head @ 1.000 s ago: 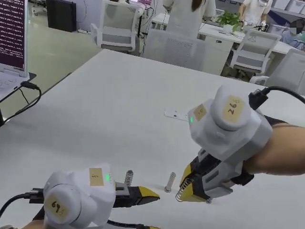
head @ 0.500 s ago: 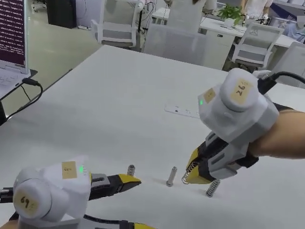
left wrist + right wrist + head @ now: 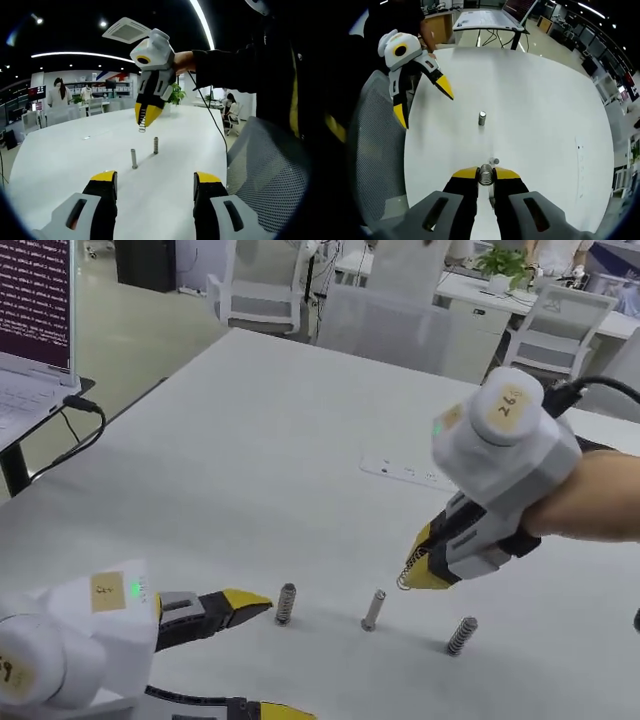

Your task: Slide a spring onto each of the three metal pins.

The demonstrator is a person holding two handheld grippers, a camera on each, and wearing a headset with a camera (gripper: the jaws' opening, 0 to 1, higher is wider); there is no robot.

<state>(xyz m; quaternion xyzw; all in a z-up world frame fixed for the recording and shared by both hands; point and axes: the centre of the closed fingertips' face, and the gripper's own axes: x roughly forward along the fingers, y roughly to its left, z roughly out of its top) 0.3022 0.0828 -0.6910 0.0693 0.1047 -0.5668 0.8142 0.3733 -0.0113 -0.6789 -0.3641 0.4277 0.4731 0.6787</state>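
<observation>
Three short pins stand in a row on the white table [image 3: 250, 440]. The left pin [image 3: 286, 603] and the right pin [image 3: 461, 635] each wear a spring. The middle pin [image 3: 373, 609] is bare metal. My right gripper [image 3: 412, 578] hovers just above and to the right of the bare pin, shut on a small spring [image 3: 486, 175] that hangs upright from its tips. In the right gripper view the bare pin's top [image 3: 494, 161] shows just beyond that spring. My left gripper [image 3: 268, 655] is open and holds nothing, with its upper fingertip [image 3: 255, 601] just left of the left pin.
A flat white strip [image 3: 405, 472] lies on the table behind the pins. A laptop [image 3: 35, 330] with a black cable sits on a stand at the far left. Office chairs [image 3: 255, 290] and desks stand beyond the table's far edge.
My right gripper has risen with the spring and drawn away from the right pin, which now shows its spring in full. My left gripper has pulled back to the left of the left pin.
</observation>
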